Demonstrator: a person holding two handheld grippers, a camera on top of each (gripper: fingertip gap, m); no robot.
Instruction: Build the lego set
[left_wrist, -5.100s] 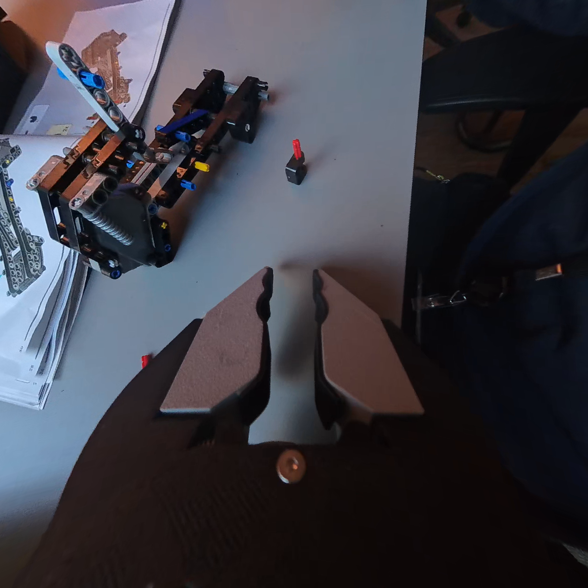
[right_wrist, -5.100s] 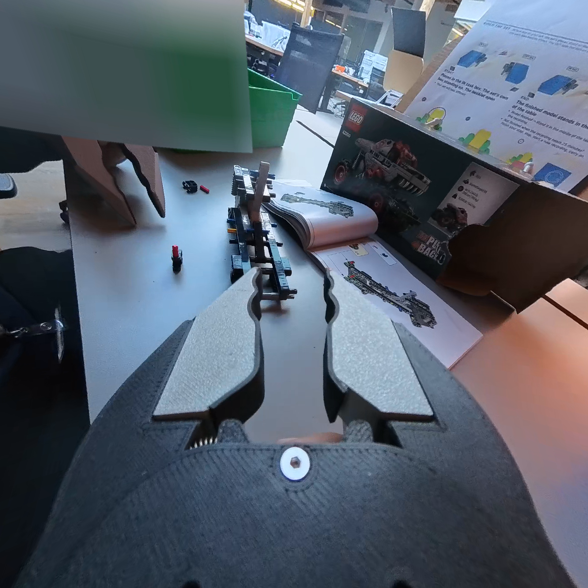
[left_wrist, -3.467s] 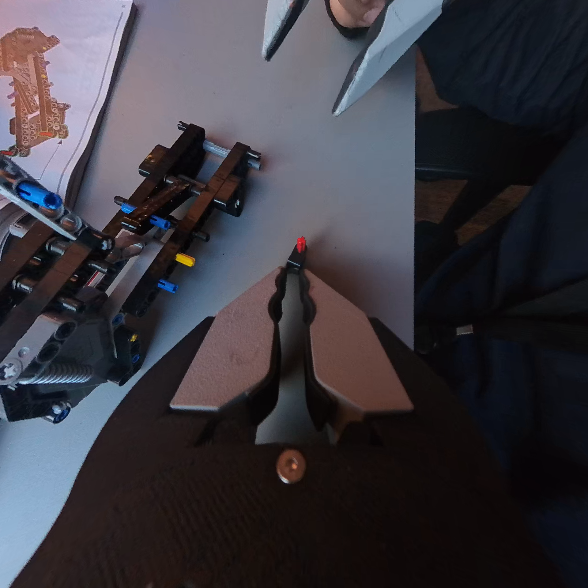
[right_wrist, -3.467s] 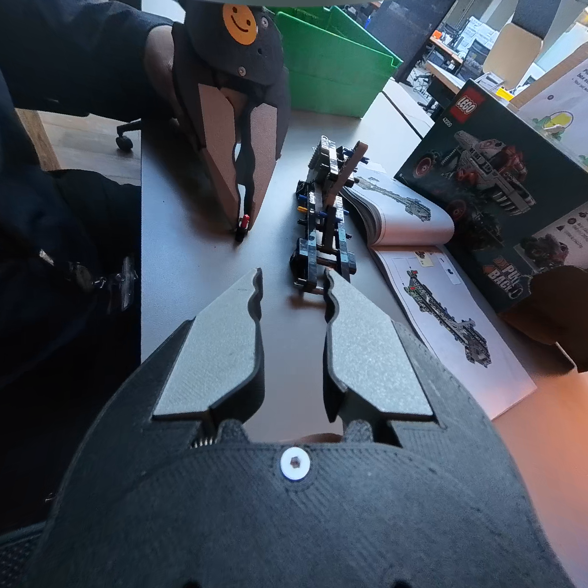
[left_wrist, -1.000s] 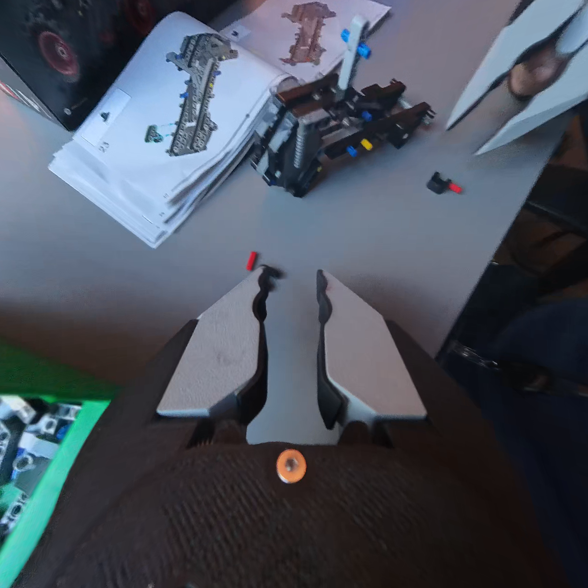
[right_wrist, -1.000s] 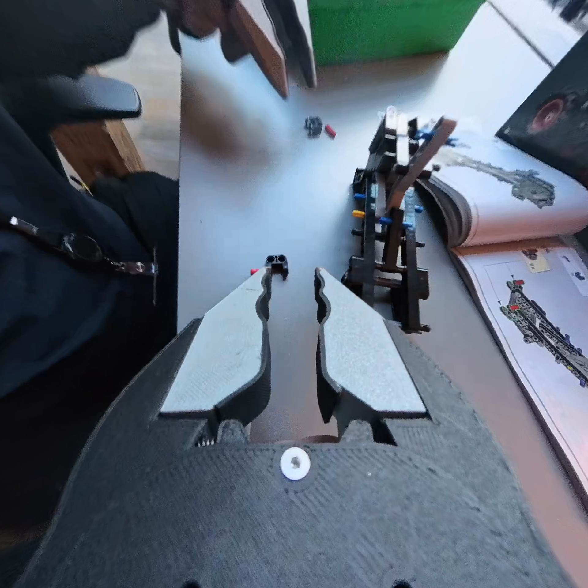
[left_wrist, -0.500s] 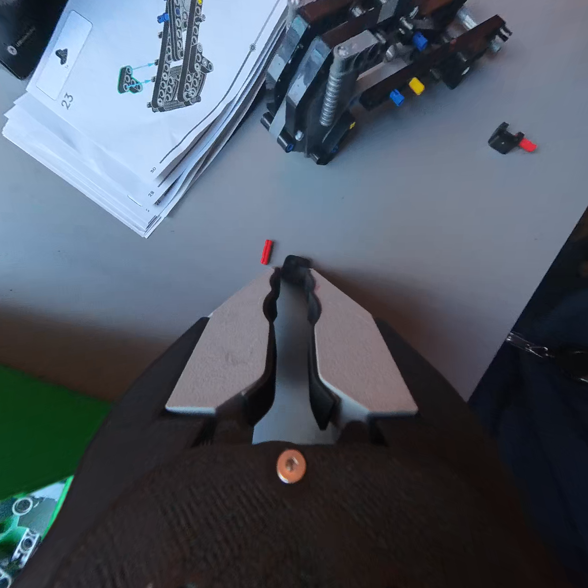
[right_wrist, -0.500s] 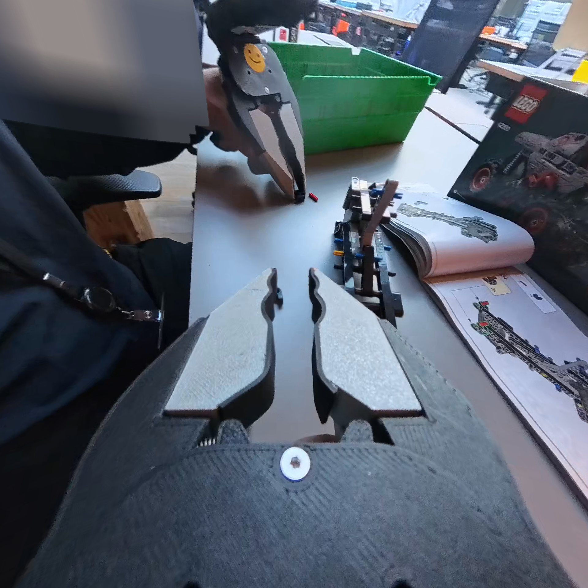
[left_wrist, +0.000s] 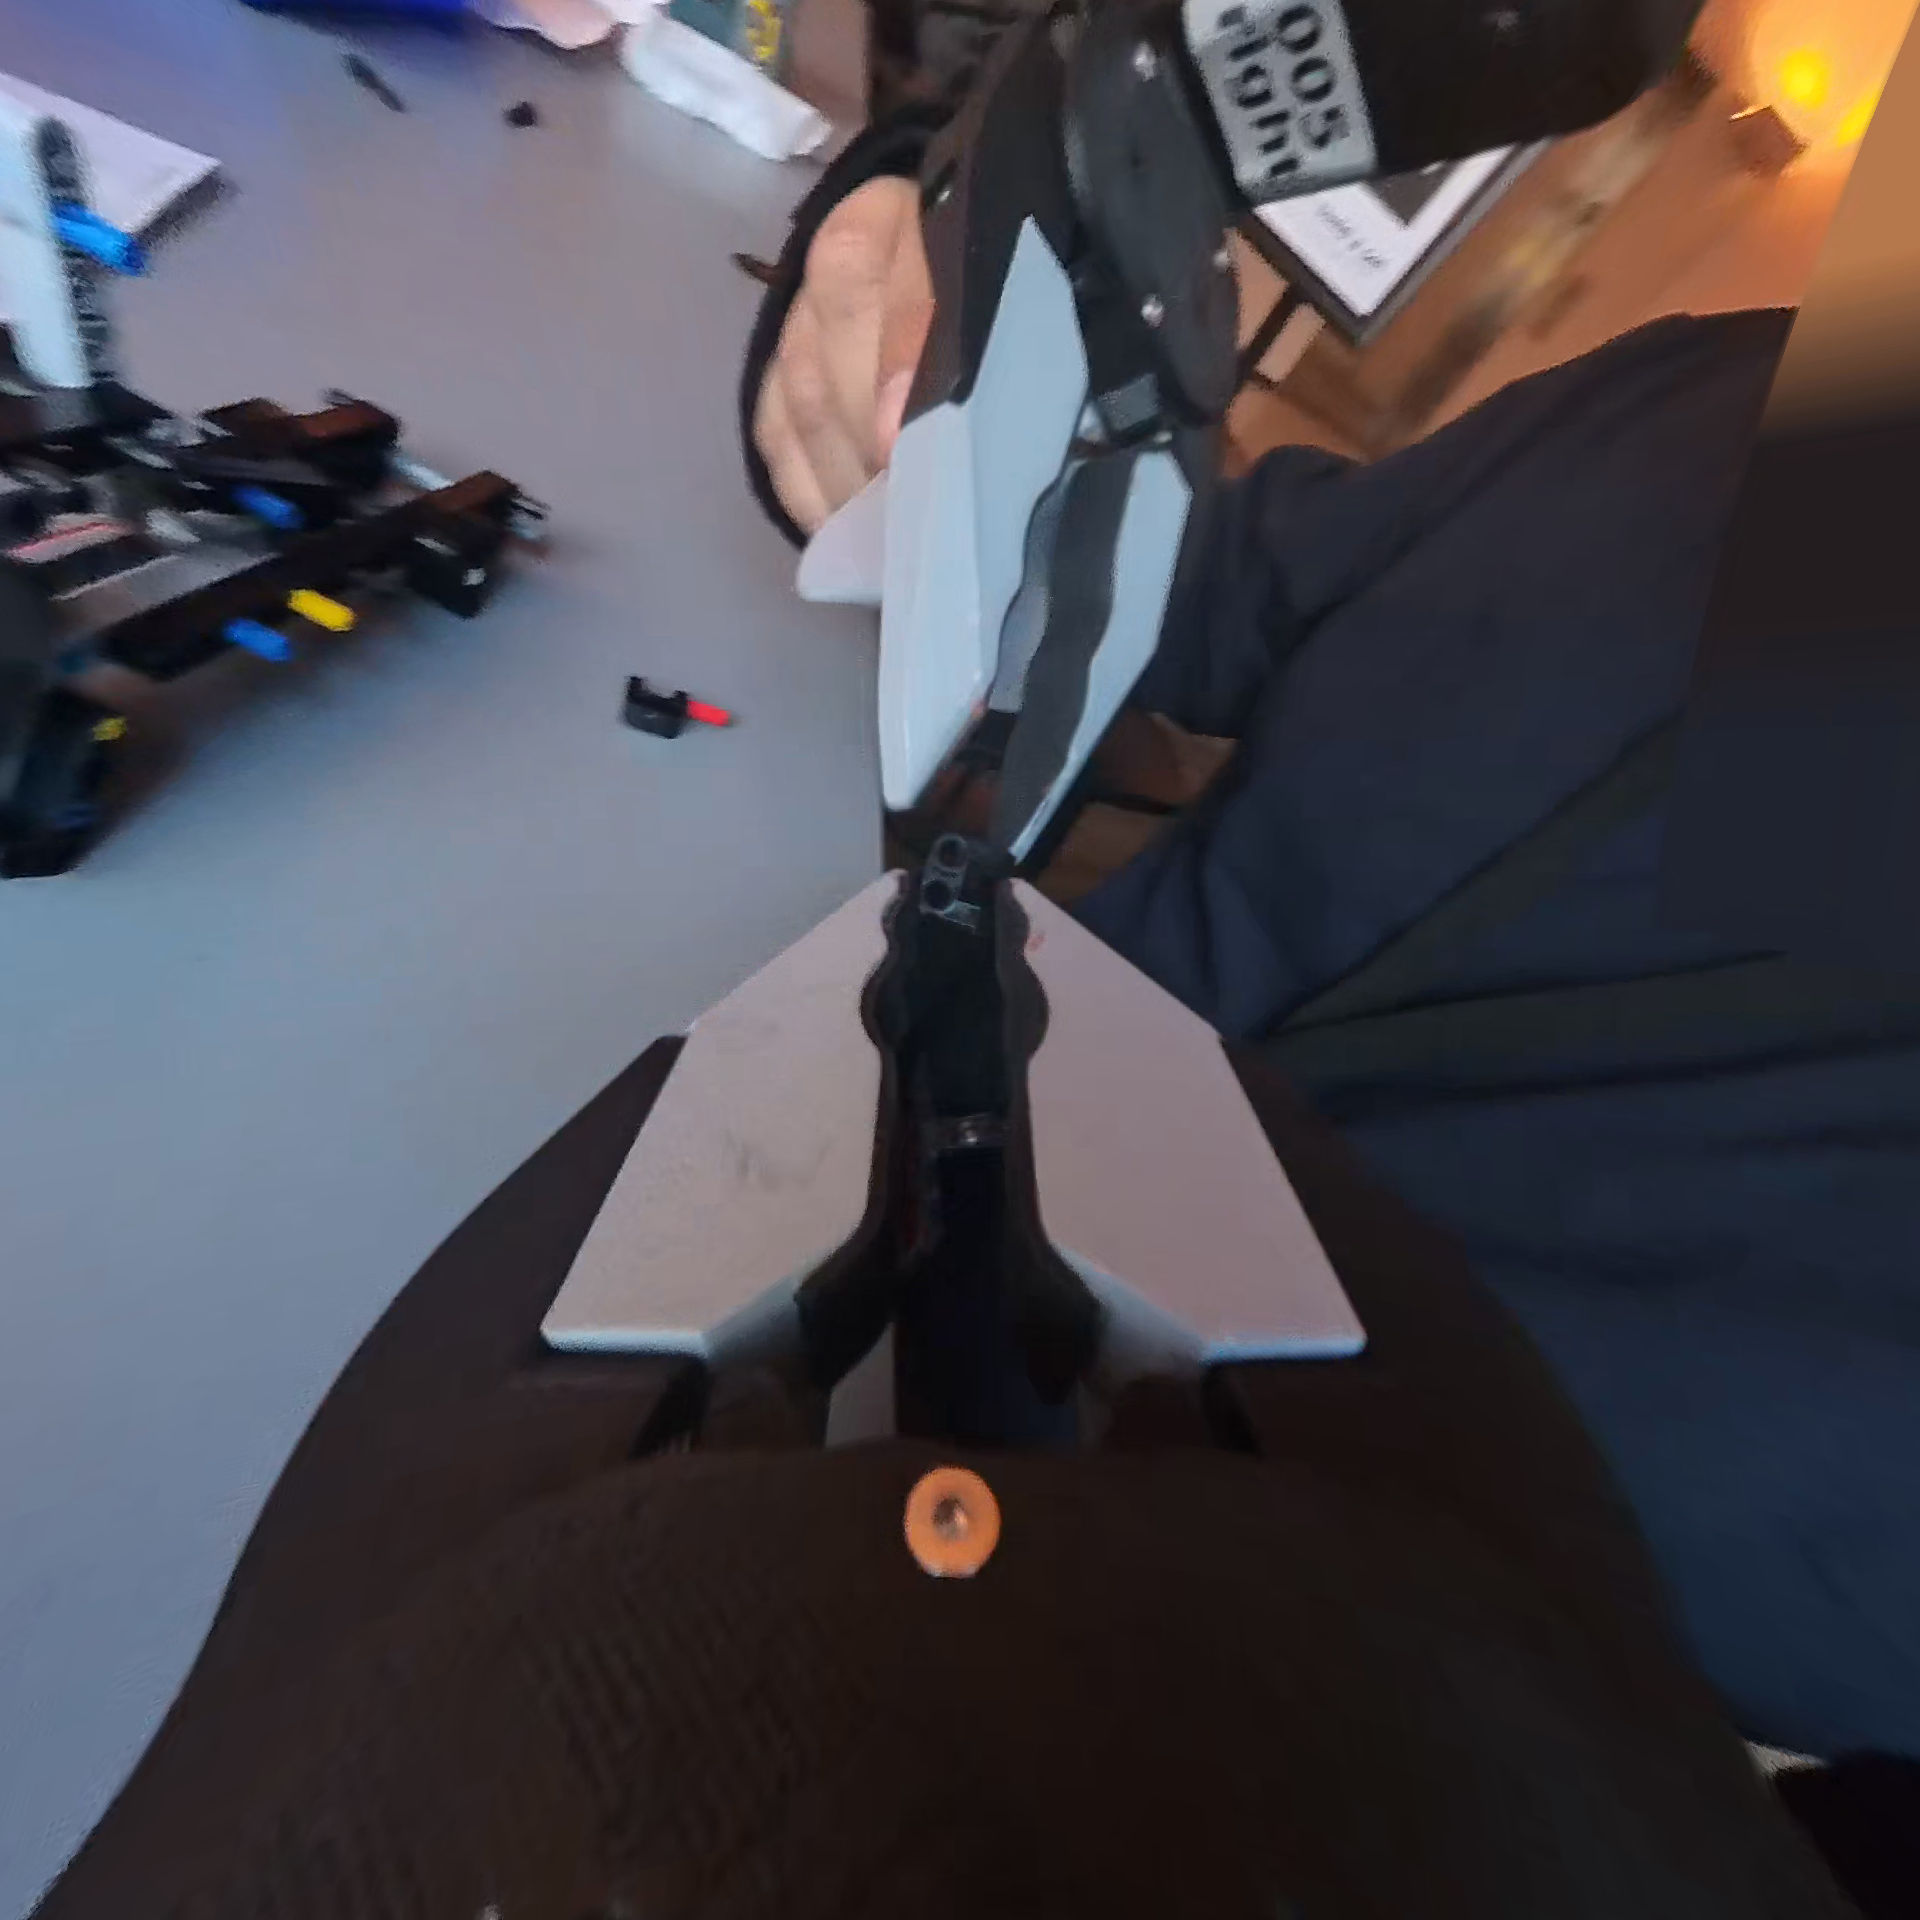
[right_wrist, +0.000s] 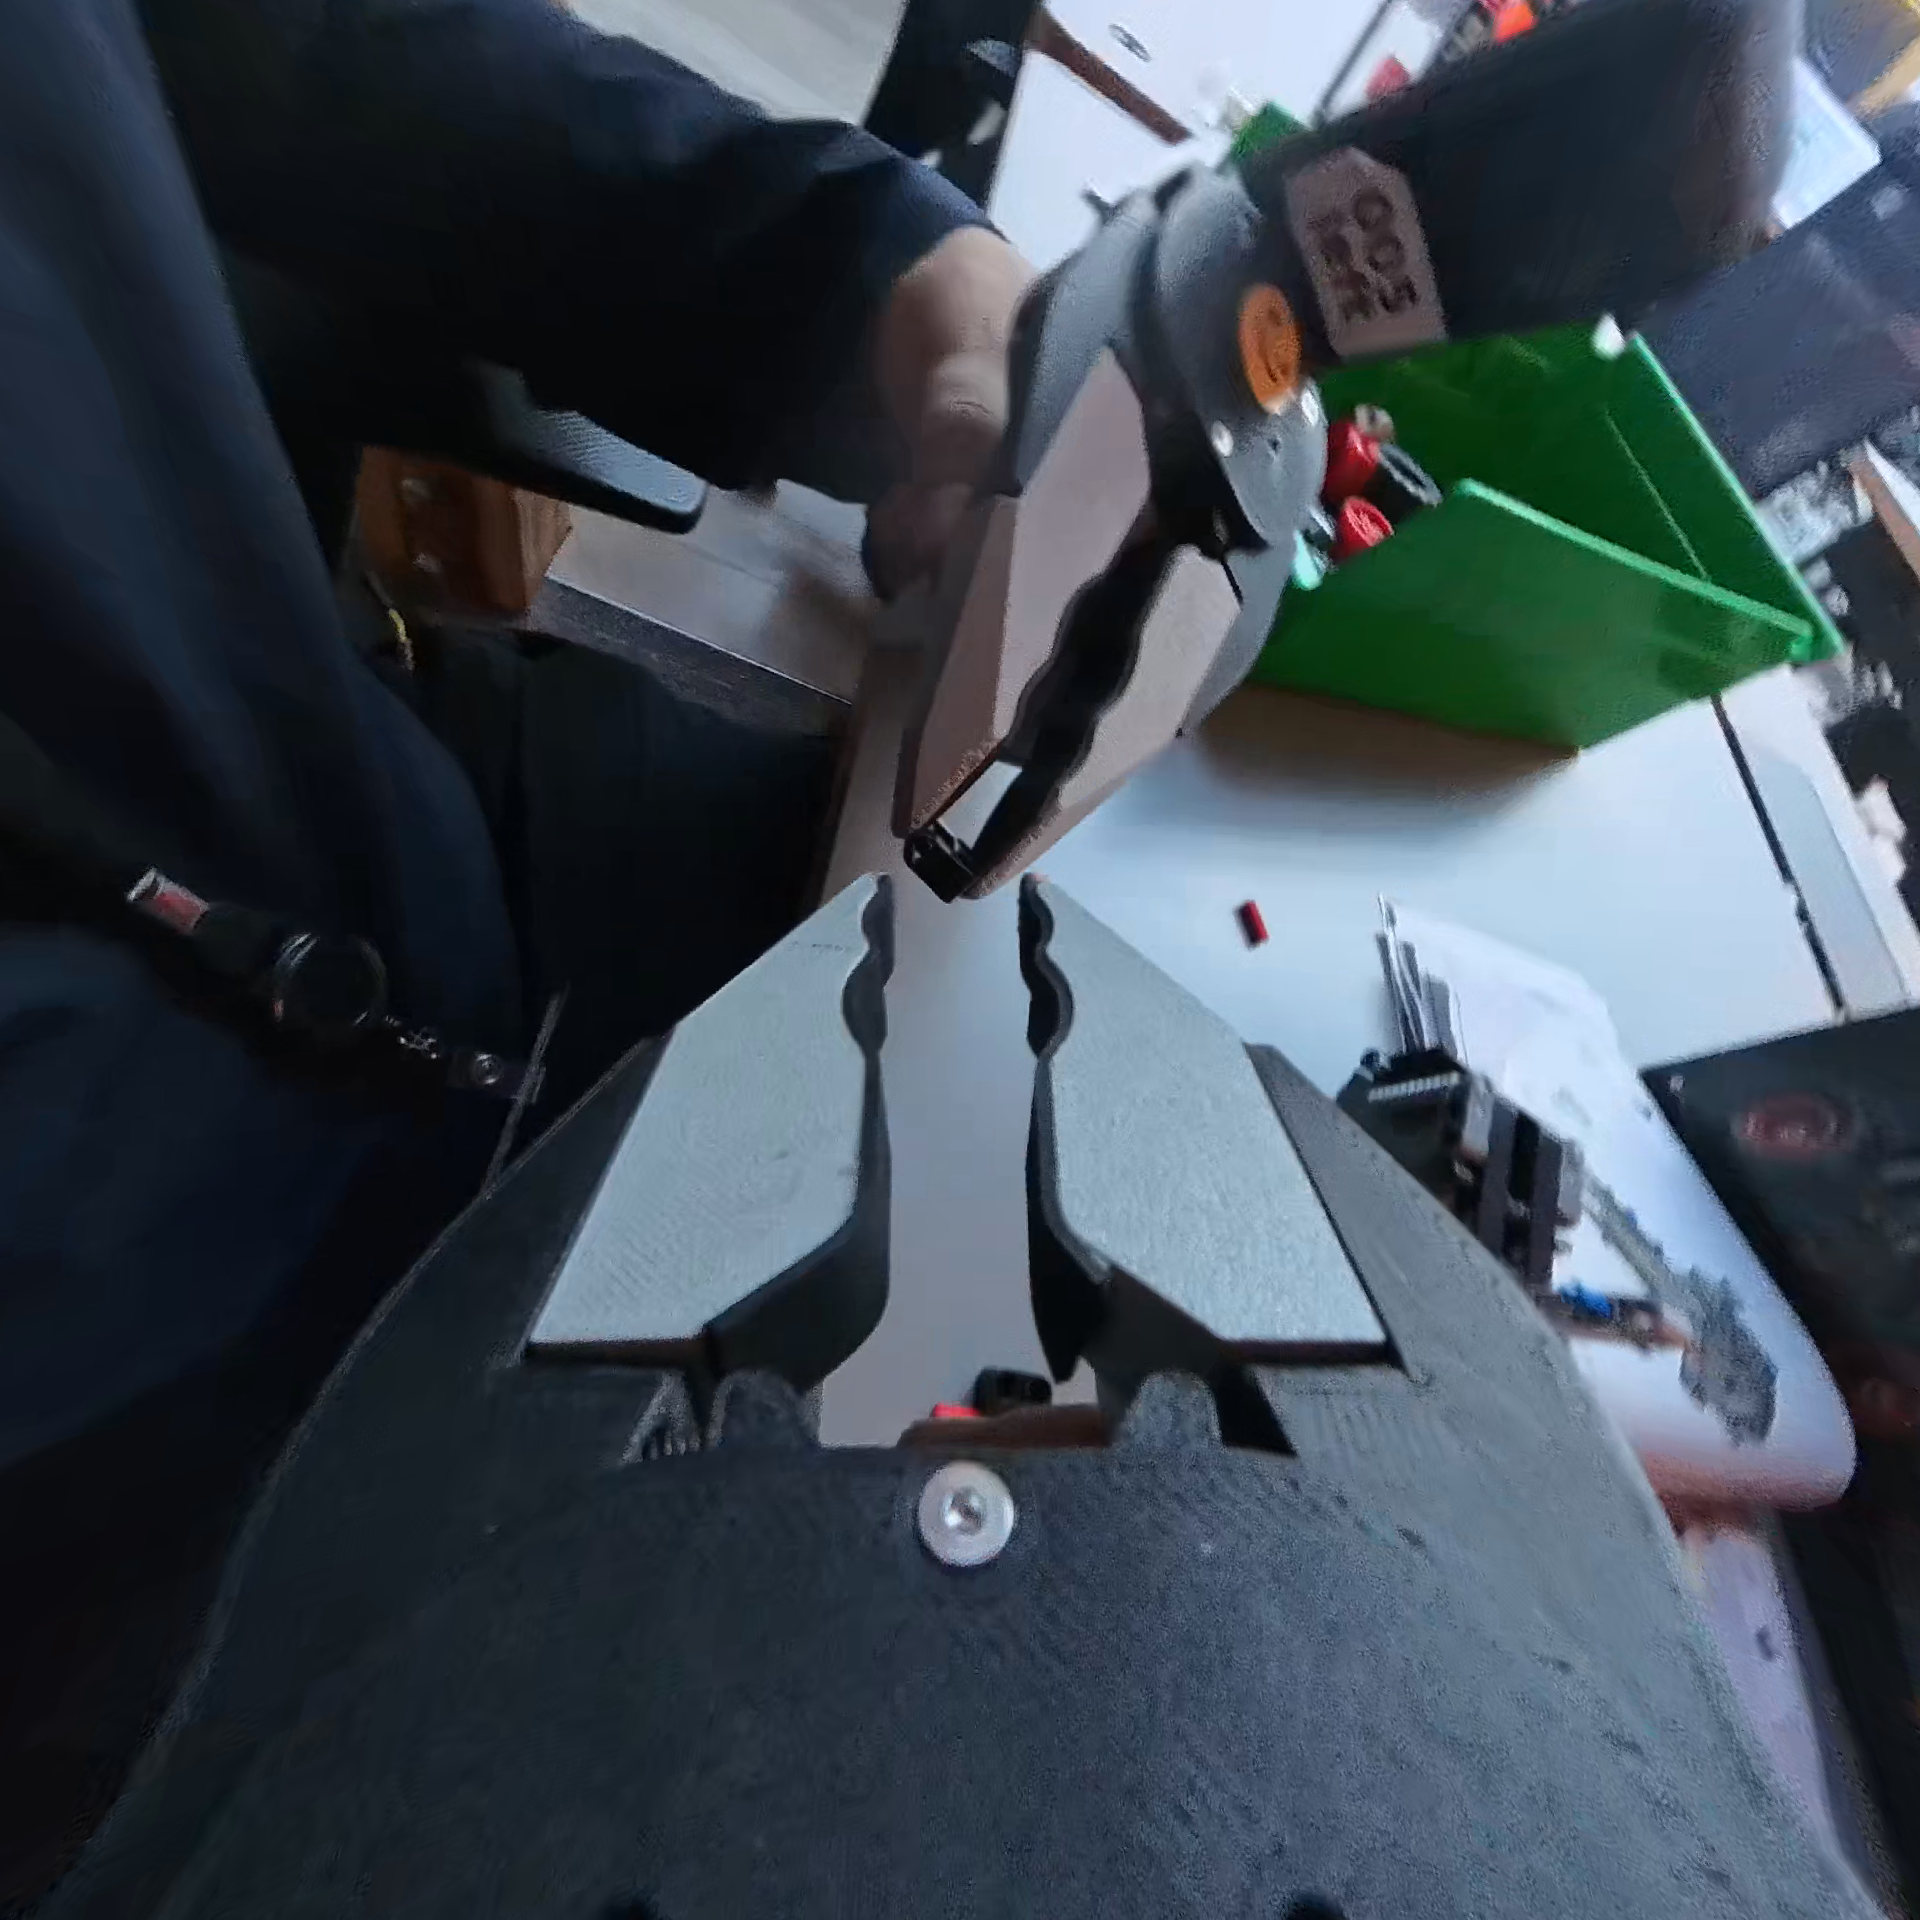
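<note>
My left gripper (left_wrist: 948, 883) is shut on a small black two-hole connector (left_wrist: 943, 894) and holds it in the air beyond the table's near edge. My right gripper (right_wrist: 951, 896) is open and empty, with its tips just short of that connector (right_wrist: 938, 862); in the left wrist view it (left_wrist: 992, 826) hangs right above the piece. The black Lego chassis (left_wrist: 208, 582) with blue and yellow pins lies on the grey table (left_wrist: 416, 987) at the left. A black connector with a red pin (left_wrist: 665, 712) lies beside it. A loose red pin (right_wrist: 1252, 923) lies on the table.
A green bin (right_wrist: 1507, 613) of parts stands at the table's far end. The open instruction booklet (right_wrist: 1507, 997) and the dark Lego box (right_wrist: 1818, 1153) lie past the chassis (right_wrist: 1475, 1153). A person's dark sleeve and lap fill the space off the table edge. Only a small space, under 4 cm, lies between the two pairs of fingers. The loose red pin (right_wrist: 1252, 923) is about 15 centimeters from both grippers' fingertips.
My left gripper shut on the black connector beside the loose red pin, lifted it off the table and swung it over to the right gripper. The right gripper turned to face it.
</note>
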